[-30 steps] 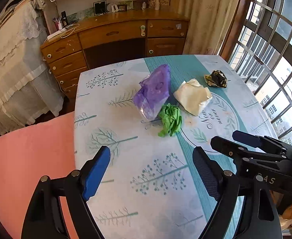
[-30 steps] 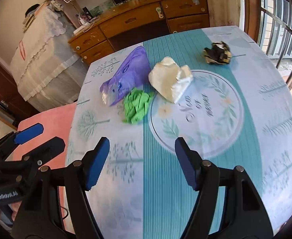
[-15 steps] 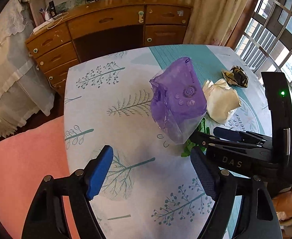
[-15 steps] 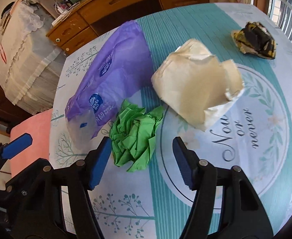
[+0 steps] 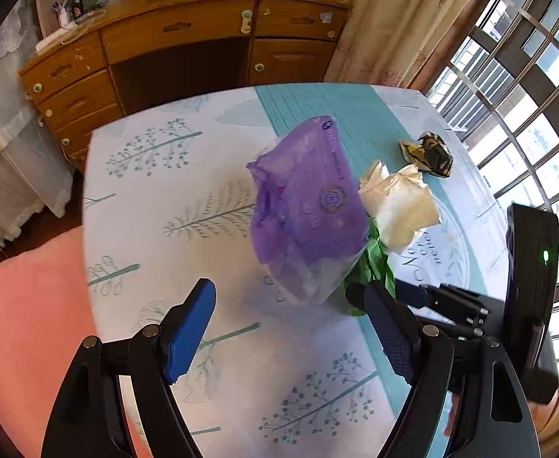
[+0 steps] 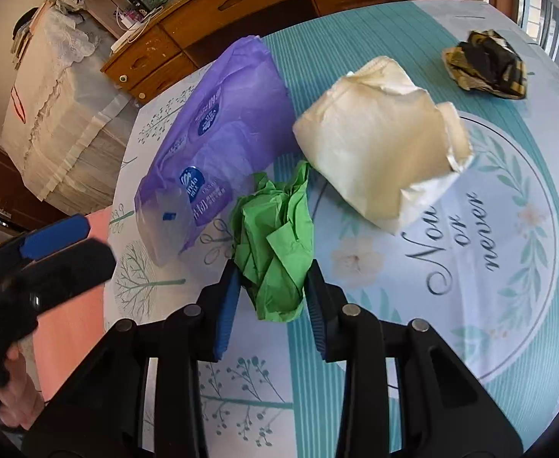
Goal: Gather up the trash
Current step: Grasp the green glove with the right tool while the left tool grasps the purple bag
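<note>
Right wrist view puts my right hand-held gripper [image 6: 271,290] clenched on the green paper wad [image 6: 275,252], pads pressing both its sides near the middle of the counter [image 6: 470,305]. My left hand-held gripper [image 5: 290,328] hangs released just short of the purple plastic bag [image 5: 310,206]. Nothing looks collected yet, I judge: the bag, the cream paper ball [image 6: 386,141] and the dark wrapper [image 6: 485,63] toward the far right corner remain.
</note>
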Available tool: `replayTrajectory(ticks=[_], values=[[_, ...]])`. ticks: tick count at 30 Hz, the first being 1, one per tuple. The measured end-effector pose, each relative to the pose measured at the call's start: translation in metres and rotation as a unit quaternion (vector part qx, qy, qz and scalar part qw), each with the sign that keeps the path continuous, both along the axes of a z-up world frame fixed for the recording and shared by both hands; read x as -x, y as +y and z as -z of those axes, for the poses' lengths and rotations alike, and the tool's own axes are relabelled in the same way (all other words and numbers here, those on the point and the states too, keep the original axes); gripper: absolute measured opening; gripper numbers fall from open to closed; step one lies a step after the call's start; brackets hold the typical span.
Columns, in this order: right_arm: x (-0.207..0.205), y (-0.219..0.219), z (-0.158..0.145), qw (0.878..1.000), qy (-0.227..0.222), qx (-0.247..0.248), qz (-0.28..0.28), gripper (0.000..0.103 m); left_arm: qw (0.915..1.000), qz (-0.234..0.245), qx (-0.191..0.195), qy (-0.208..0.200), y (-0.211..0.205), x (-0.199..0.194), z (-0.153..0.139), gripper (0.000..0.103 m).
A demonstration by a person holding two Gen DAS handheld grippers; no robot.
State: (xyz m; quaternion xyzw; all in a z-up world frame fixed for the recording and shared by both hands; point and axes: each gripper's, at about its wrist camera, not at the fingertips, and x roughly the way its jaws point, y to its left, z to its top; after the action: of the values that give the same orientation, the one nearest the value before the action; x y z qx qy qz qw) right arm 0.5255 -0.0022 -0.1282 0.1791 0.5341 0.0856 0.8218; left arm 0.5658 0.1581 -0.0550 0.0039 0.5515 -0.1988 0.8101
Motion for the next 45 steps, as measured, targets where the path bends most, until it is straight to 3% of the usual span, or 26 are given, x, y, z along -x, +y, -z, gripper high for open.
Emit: replayTrajectory(ticks=[12,17,22,27,31,37,41,42,45], values=[[0.018,-0.024,0.004,0.999,0.011,-0.030,0.036,0.030,0.9944,-0.013,0.077,0.072,-0.029,-0.056,0.009,0.082],[0.021,-0.030,0.009,0.998,0.015,-0.042,0.044,0.030,0.9924,-0.012,0.091,0.082,-0.029,-0.074,0.015,0.082],[0.020,-0.034,0.014,0.998,0.016,-0.049,0.043,0.030,0.9851,-0.022,0.124,0.118,-0.018,-0.089,0.032,0.082],[0.019,-0.033,0.016,0.997,0.017,-0.055,0.042,0.030,0.9851,-0.030,0.127,0.112,-0.007,-0.095,0.034,0.082],[0.018,-0.034,0.020,0.997,0.018,-0.060,0.041,0.030,0.9885,-0.019,0.114,0.097,-0.002,-0.099,0.030,0.082],[0.021,-0.037,0.020,0.997,0.017,-0.060,0.040,0.030,0.9965,-0.044,0.040,0.059,0.000,-0.097,0.028,0.082],[0.021,-0.038,0.019,0.997,0.017,-0.065,0.041,0.030,0.9995,-0.025,-0.018,0.012,-0.016,-0.087,0.017,0.082],[0.021,-0.038,0.019,0.997,0.017,-0.065,0.042,0.030,0.9994,-0.020,-0.029,0.002,-0.019,-0.085,0.015,0.078],[0.021,-0.038,0.019,0.997,0.017,-0.065,0.043,0.030,0.9986,0.001,-0.052,-0.003,-0.029,-0.079,0.015,0.045]])
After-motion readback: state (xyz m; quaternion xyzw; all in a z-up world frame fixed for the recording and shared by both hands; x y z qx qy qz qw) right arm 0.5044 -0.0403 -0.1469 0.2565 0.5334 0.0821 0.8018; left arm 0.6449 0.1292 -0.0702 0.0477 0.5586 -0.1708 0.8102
